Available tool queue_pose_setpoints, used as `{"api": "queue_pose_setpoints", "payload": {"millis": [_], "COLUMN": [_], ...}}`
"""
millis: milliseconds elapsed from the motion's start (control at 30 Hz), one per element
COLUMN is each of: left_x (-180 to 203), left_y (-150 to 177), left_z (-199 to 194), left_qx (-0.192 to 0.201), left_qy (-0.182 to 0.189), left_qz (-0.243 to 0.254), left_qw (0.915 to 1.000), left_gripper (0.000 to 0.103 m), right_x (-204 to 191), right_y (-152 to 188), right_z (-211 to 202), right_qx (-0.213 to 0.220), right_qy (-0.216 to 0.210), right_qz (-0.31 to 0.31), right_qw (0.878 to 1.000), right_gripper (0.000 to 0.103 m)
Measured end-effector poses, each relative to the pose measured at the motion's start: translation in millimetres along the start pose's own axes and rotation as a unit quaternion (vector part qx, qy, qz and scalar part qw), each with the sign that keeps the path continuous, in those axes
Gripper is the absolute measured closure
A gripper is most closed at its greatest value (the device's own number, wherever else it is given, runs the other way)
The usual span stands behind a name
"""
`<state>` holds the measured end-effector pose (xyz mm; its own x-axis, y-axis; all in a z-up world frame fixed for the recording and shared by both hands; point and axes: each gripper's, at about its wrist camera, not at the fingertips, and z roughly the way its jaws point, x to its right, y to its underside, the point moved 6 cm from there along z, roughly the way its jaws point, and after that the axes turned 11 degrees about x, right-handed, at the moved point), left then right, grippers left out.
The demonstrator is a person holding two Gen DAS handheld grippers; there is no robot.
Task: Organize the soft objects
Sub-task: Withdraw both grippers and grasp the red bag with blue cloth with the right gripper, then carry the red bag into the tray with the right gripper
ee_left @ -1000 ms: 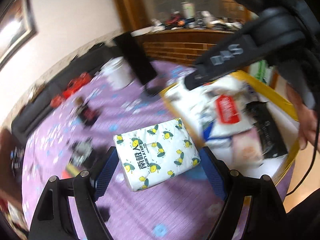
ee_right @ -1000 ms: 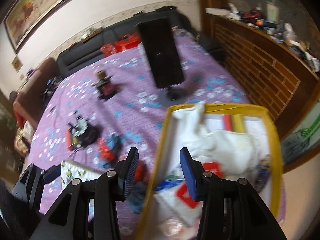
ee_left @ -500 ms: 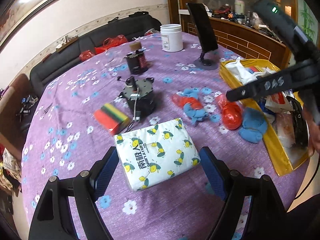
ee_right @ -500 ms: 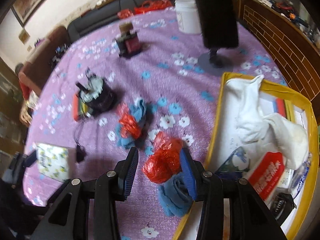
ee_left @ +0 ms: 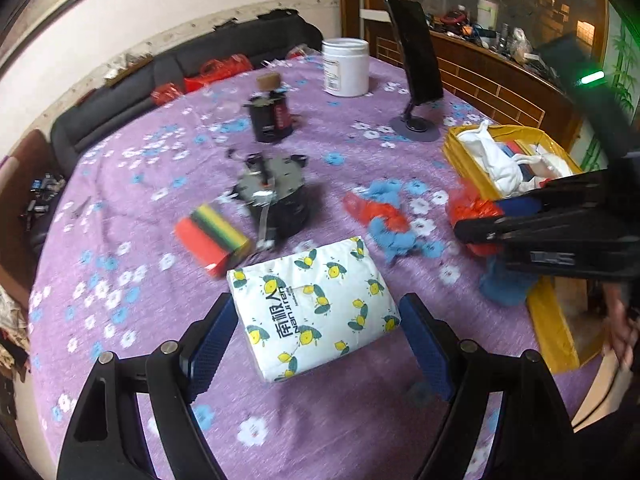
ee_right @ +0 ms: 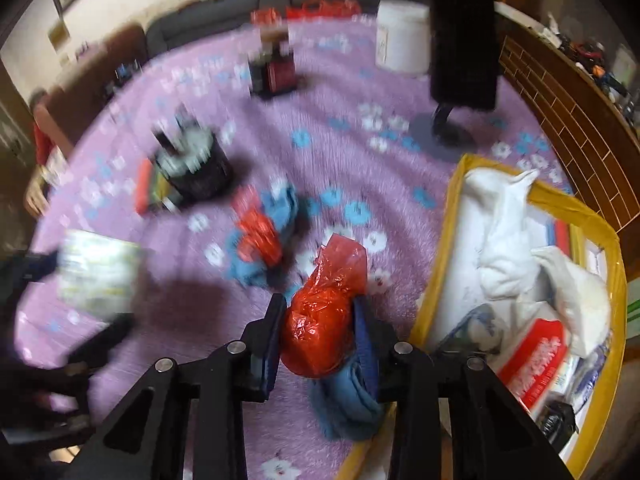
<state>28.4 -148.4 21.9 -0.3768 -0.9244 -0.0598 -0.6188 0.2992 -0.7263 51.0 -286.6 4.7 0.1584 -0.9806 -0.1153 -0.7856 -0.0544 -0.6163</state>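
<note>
The red plastic bag (ee_right: 324,320) sits between the pads of the right gripper (ee_right: 318,340), whose jaws have just been closing; both pads now press its crumpled sides, so it looks gripped. A blue cloth (ee_right: 348,400) lies under it, and the yellow bin (ee_right: 452,240) of soft things stands just beside the right-hand finger. The step in hand seems to be picking up the bag; next it wants lifting clear of the cloth and carrying over the bin's wall.

The left gripper (ee_left: 320,332) holds a tissue pack (ee_left: 312,308) between wide-set pads, both touching its ends. The pack reads "NAN JI REN" beside Chinese characters, among lemon prints. The red packet in the bin is too blurred to read.
</note>
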Motion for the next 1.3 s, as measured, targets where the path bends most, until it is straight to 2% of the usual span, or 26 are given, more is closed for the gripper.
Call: {"api": "queue_pose_setpoints", "payload": {"millis": [67,200,300,467,600,667,700,767,933,1133,1300], "left_x": [10.2,31.0,35.1,32.5,32.2,34.3,35.4,38.3,47.7,65.3,71.4], "left_y": [-9.3,-25.4,-31.5,-36.4,-30.0,-31.3,-31.2,-31.5,-38.0,-60.8,-69.1], "left_z": [14.3,50.0,72.9,101.9,131.8,133.3,131.7,125.8,82.4,28.4,15.1], "left_qx": [-0.01,-0.036,-0.052,-0.073,-0.117,-0.099,-0.093,-0.083,-0.021,0.04,0.053], "left_qy": [0.018,0.047,0.066,0.042,0.025,0.02,0.018,0.03,0.049,0.074,0.081], "left_qz": [-0.001,-0.01,-0.037,-0.04,-0.038,-0.031,-0.029,-0.035,-0.017,0.017,0.032], "left_qw": [0.9998,0.9982,0.9958,0.9956,0.9922,0.9944,0.995,0.9955,0.9984,0.9963,0.9948], "left_gripper": [0.022,0.022,0.022,0.021,0.021,0.022,0.03,0.033,0.034,0.034,0.034], "right_x": [7.2,22.4,39.3,59.5,68.5,70.0,71.1,72.5,71.1,67.2,62.1], "right_y": [-5.2,-4.5,2.2,8.1,10.9,12.3,12.9,13.8,13.1,10.8,7.8], "right_z": [-19.2,-44.7,-58.6,-80.0,-90.1,-92.0,-92.7,-93.8,-94.4,-91.3,-92.7], "right_qx": [0.024,0.043,0.052,0.068,0.077,0.077,0.078,0.079,0.083,0.085,0.092], "right_qy": [0.003,0.006,0.014,0.023,0.025,0.023,0.025,0.023,0.021,0.013,0.013], "right_qz": [0.008,0.025,0.041,0.062,0.071,0.074,0.074,0.08,0.084,0.091,0.091], "right_qw": [1.0,0.999,0.998,0.996,0.994,0.994,0.994,0.993,0.993,0.992,0.991], "right_gripper": [0.067,0.067,0.067,0.067,0.067,0.067,0.067,0.067,0.067,0.067,0.067]}}
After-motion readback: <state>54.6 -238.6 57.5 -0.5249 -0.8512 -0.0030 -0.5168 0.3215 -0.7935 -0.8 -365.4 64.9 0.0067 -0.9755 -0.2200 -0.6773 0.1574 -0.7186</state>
